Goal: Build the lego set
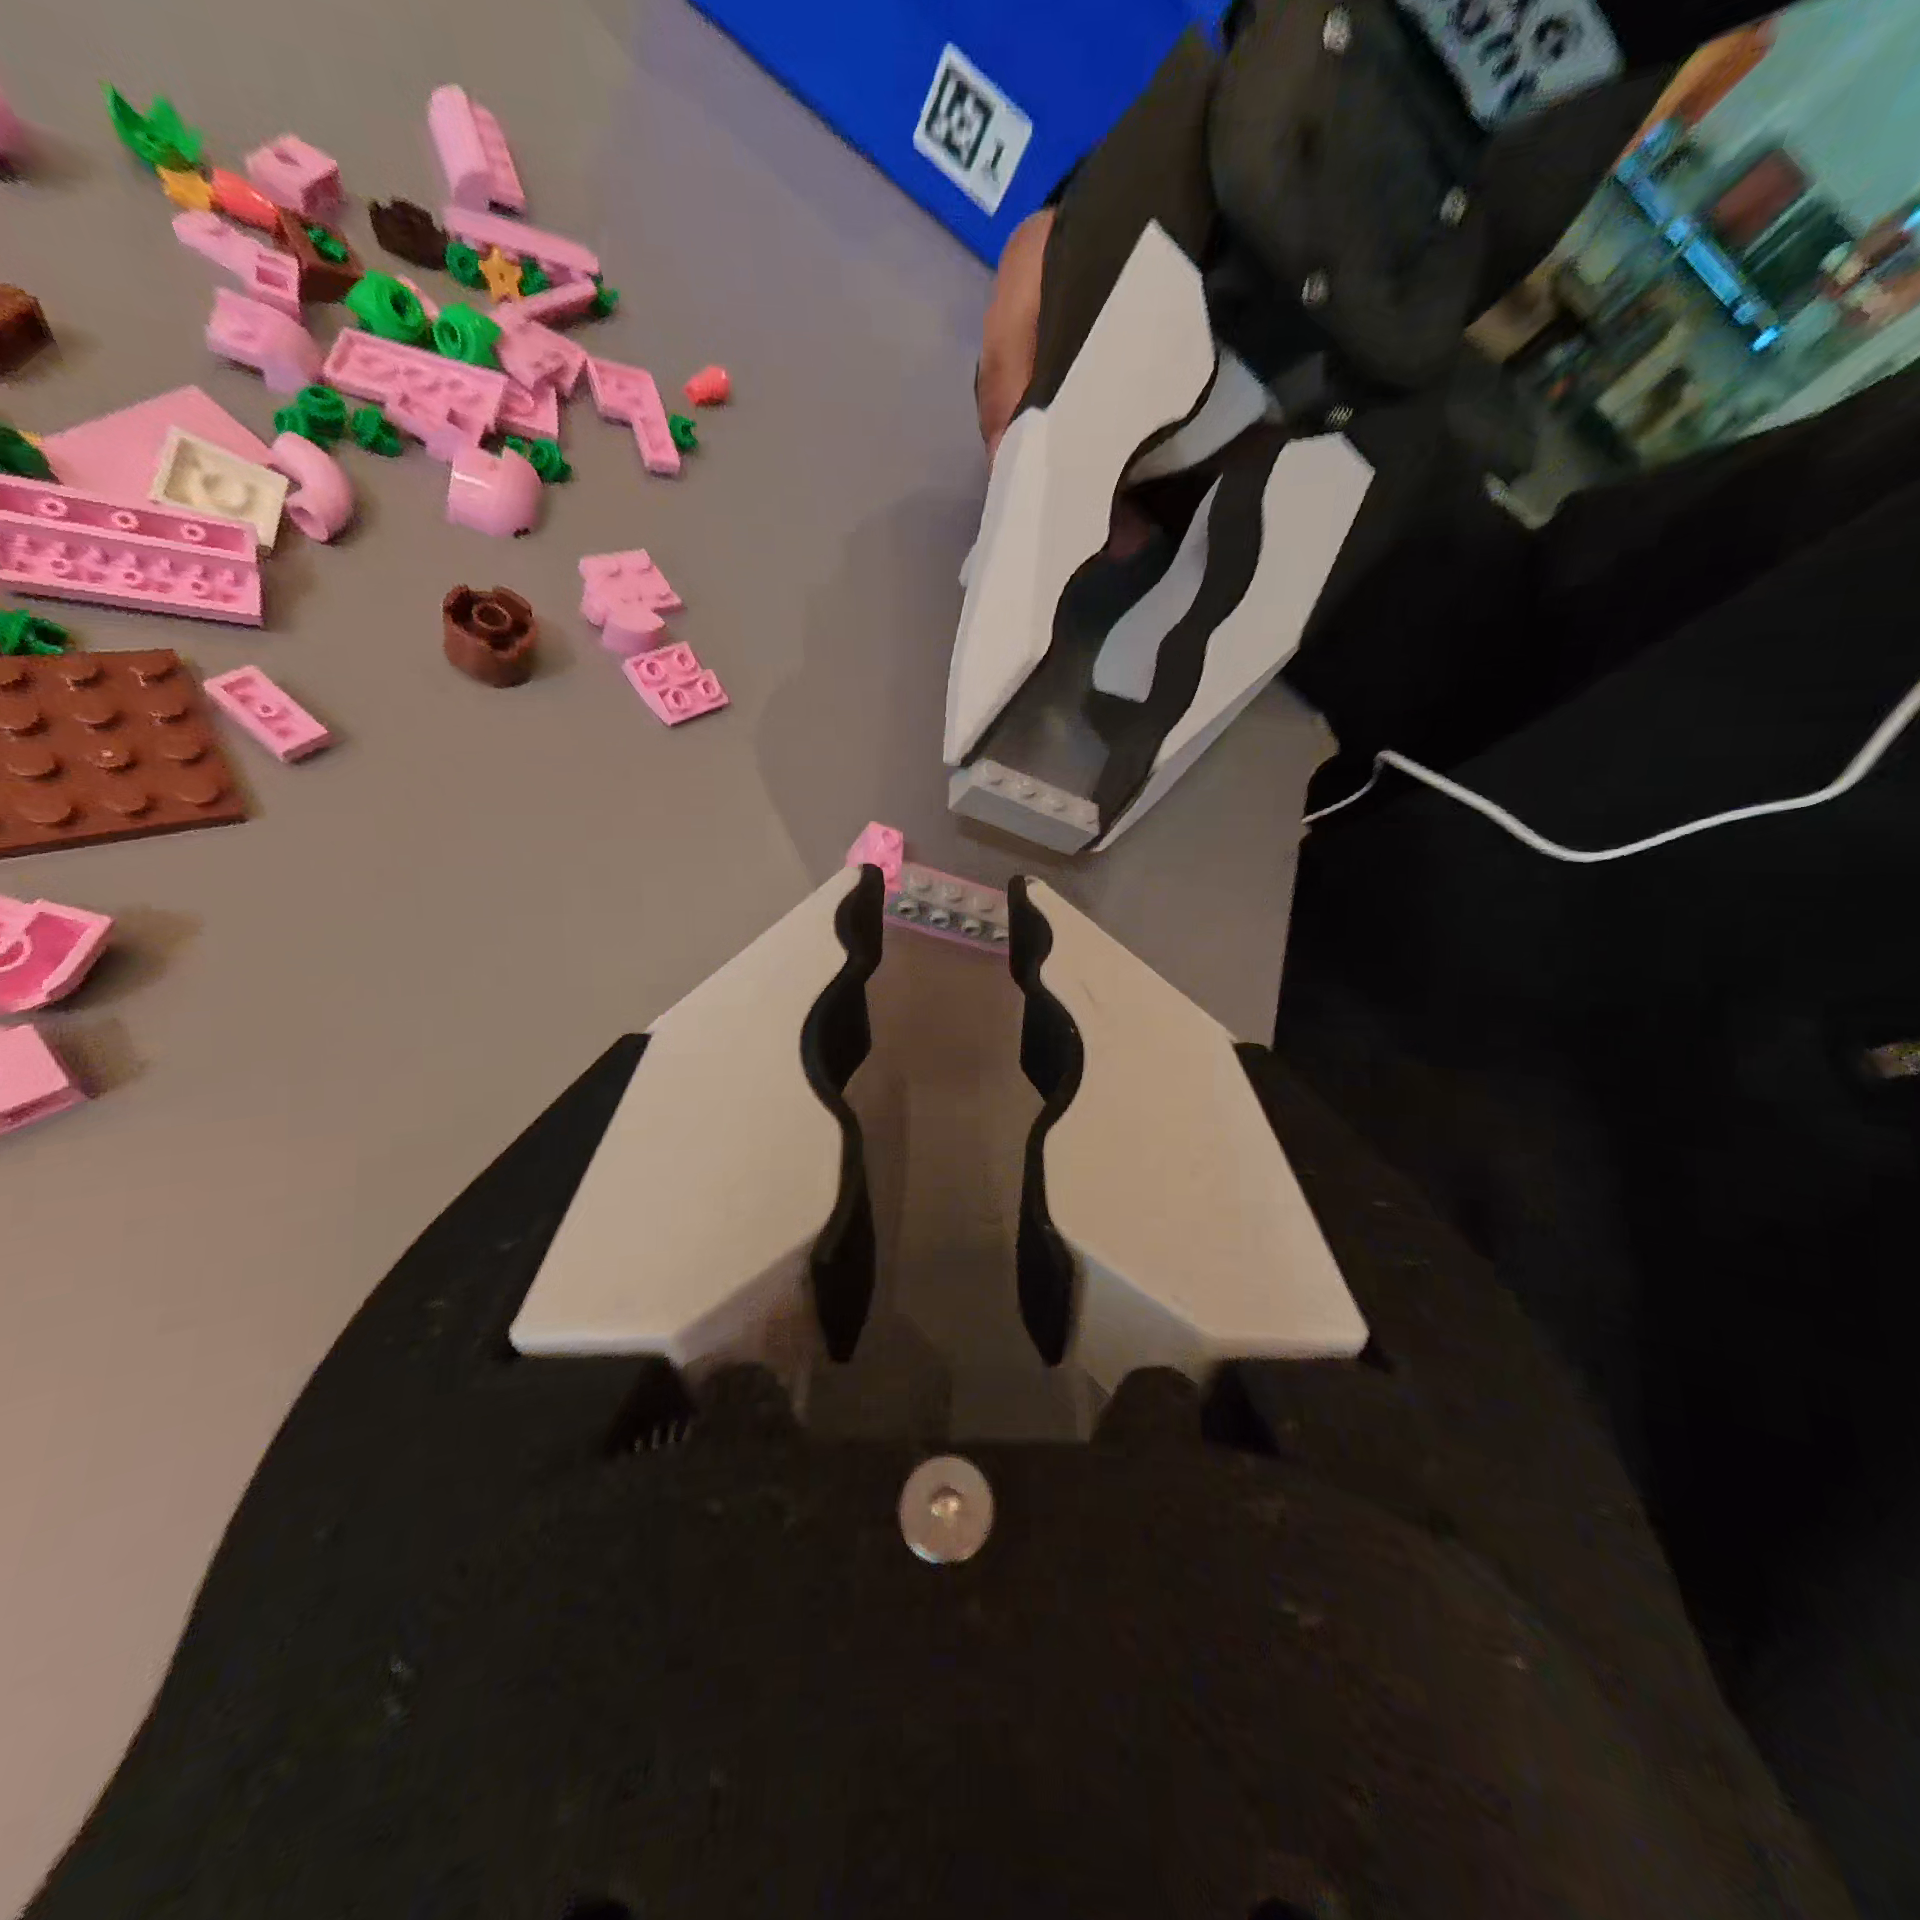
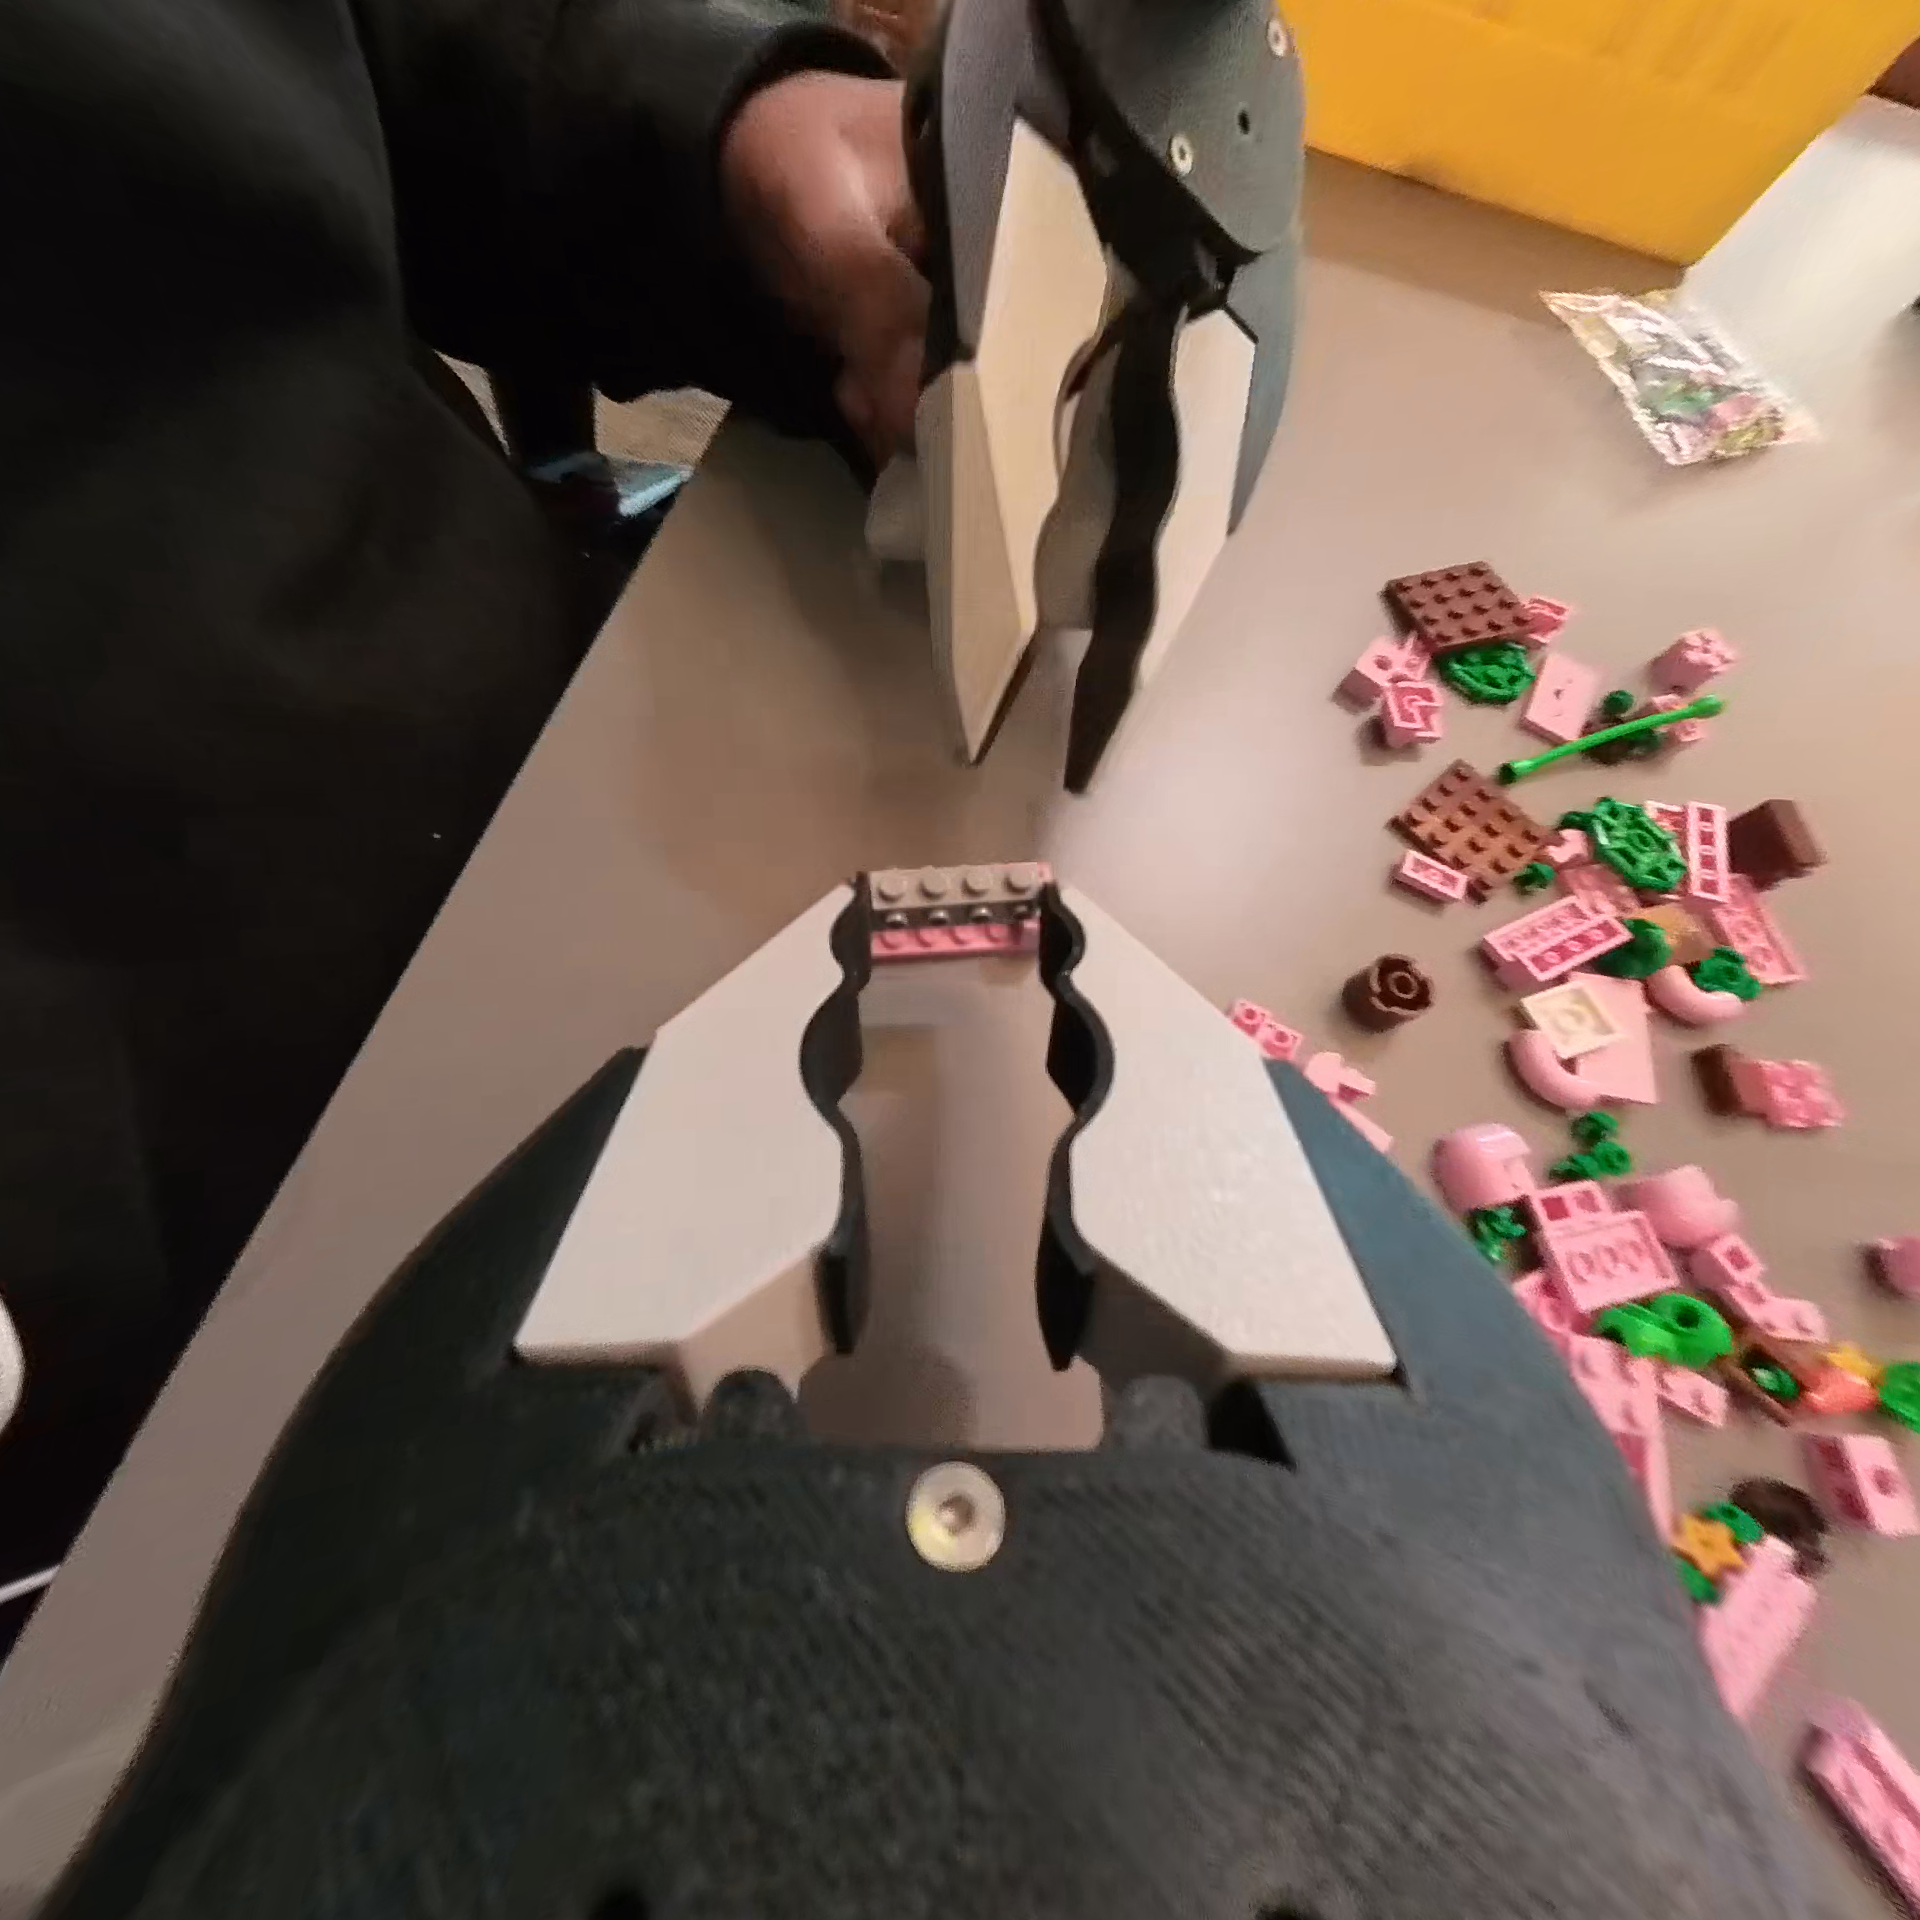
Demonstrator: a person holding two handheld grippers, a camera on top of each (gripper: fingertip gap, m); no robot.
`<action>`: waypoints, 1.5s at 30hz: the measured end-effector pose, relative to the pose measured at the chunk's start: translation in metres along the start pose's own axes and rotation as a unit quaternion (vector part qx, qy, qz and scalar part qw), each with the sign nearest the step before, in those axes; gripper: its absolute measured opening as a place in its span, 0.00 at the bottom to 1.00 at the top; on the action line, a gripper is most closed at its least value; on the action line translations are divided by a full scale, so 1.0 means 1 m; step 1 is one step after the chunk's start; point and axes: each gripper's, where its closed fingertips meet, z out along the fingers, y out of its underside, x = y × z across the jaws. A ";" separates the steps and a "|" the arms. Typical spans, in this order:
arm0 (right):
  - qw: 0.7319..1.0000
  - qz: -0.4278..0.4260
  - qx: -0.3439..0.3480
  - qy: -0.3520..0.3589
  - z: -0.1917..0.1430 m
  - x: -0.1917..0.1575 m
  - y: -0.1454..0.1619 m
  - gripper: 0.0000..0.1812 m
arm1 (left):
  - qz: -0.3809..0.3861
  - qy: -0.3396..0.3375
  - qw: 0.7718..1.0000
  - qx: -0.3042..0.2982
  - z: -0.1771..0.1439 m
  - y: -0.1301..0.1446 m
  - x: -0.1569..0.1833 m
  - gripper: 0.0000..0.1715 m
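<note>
Grey table [image 1: 644,935] holds many loose bricks [image 1: 416,374], so most building remains; right gripper [image 2: 951,909] clamps a small grey-and-pink stack [image 2: 954,914], left gripper [image 1: 943,894] parted, empty.

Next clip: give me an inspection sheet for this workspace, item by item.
Surface: grey table, no spills seen.
Job's things: grey brick with pink studs below it, at the right fingertips; loose pieces in pink, green and brown spread over the table.
Clutter: plastic bag lying on the table.
Grippers: right gripper shut on the grey brick; left gripper open, nothing between its fingers, close by.
Cables: white cable across dark clothing beside the table edge.
Surroundings: blue box, yellow box, person in dark clothing.
</note>
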 end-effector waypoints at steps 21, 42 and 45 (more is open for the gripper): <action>0.999 0.022 -0.040 -0.029 0.016 -0.005 0.017 0.17 | 0.051 -0.063 0.993 -0.085 0.018 0.020 -0.004 0.25; 0.998 -0.041 -0.037 0.005 0.018 -0.001 0.015 0.17 | 0.059 -0.066 0.992 -0.090 0.019 0.022 -0.004 0.22; 0.998 -0.050 -0.035 0.011 0.018 0.000 0.015 0.18 | 0.059 -0.067 0.992 -0.090 0.019 0.022 -0.004 0.22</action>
